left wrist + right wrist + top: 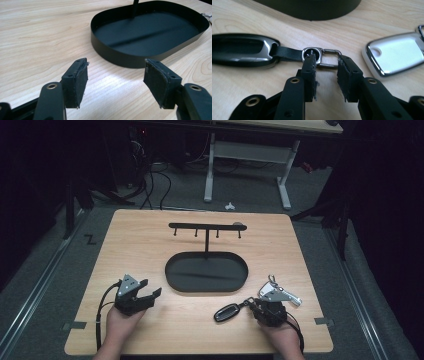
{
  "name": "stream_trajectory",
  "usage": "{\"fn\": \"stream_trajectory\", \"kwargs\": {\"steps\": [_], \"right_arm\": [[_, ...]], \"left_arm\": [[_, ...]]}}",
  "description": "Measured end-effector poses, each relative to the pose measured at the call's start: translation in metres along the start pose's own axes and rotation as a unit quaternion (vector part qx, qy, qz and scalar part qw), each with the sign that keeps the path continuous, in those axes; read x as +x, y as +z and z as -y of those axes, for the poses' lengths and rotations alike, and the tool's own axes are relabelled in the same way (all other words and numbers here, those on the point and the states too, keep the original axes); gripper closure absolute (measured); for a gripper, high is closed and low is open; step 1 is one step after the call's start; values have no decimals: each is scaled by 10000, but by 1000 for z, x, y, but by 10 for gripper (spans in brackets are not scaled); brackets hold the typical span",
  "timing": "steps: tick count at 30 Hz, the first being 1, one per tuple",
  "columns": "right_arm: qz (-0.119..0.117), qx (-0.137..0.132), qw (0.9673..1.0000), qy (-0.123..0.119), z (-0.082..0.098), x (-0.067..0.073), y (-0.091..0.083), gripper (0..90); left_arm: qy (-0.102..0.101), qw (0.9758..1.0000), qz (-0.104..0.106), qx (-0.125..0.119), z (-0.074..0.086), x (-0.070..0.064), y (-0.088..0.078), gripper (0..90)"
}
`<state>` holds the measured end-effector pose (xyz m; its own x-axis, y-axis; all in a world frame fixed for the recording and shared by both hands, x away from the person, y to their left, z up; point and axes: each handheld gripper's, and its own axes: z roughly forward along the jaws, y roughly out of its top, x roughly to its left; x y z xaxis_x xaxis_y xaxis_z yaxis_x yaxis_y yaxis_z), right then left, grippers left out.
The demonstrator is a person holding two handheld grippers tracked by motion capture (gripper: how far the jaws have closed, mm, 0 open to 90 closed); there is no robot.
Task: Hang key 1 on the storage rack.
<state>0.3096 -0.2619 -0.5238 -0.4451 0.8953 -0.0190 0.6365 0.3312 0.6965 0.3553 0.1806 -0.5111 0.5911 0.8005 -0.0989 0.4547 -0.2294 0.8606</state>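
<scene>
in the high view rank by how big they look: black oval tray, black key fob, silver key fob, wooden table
1. Light wooden table, largest by far.
2. Black oval metal tray.
3. Black glossy key fob and silver key fob: these two look about alike, and the right gripper hides part of the silver one, so I would not rank them.

The tray (206, 272) sits at the middle of the table (135, 235). A post rises from the tray's far part and carries a hook bar (206, 226) across its top. The left gripper (148, 294) lies near and left of the tray, jaws apart over bare table. Near and right of the tray lies a key fob (228, 312), its strap ring (331, 58) pointing right. The right gripper (326, 63) straddles that ring. A second fob (395, 56) lies just right of the ring.
</scene>
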Motion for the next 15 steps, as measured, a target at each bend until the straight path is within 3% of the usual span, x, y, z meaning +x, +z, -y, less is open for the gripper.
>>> {"fn": "stream_trajectory", "kwargs": {"steps": [5, 9, 10, 11, 12, 13, 15], "right_arm": [[85, 28, 10000, 33, -13, -1, 12, 682], [126, -61, 9999, 15, -17, 2, 10, 669], [-25, -278, 9996, 12, -21, 10, 3, 646], [-25, -278, 9996, 12, -21, 10, 3, 646], [-146, -450, 9988, -104, -25, 24, -1, 628], [-146, -450, 9988, -104, -25, 24, -1, 628], [-289, -582, 9975, -283, -31, 39, 0, 629]], "left_arm": [[-84, 10000, -25, -2, 6, 4, -8, 362], [-143, 9999, 6, -8, 7, 6, -10, 363], [-129, 9999, 8, -9, 7, 6, -10, 363], [-116, 9999, 3, -8, 7, 6, -9, 363], [-107, 9999, 0, -4, 6, 5, -8, 363], [-99, 10000, 0, 2, 6, 5, -8, 363], [-99, 9999, 1, 16, 6, 5, -6, 363]]}}
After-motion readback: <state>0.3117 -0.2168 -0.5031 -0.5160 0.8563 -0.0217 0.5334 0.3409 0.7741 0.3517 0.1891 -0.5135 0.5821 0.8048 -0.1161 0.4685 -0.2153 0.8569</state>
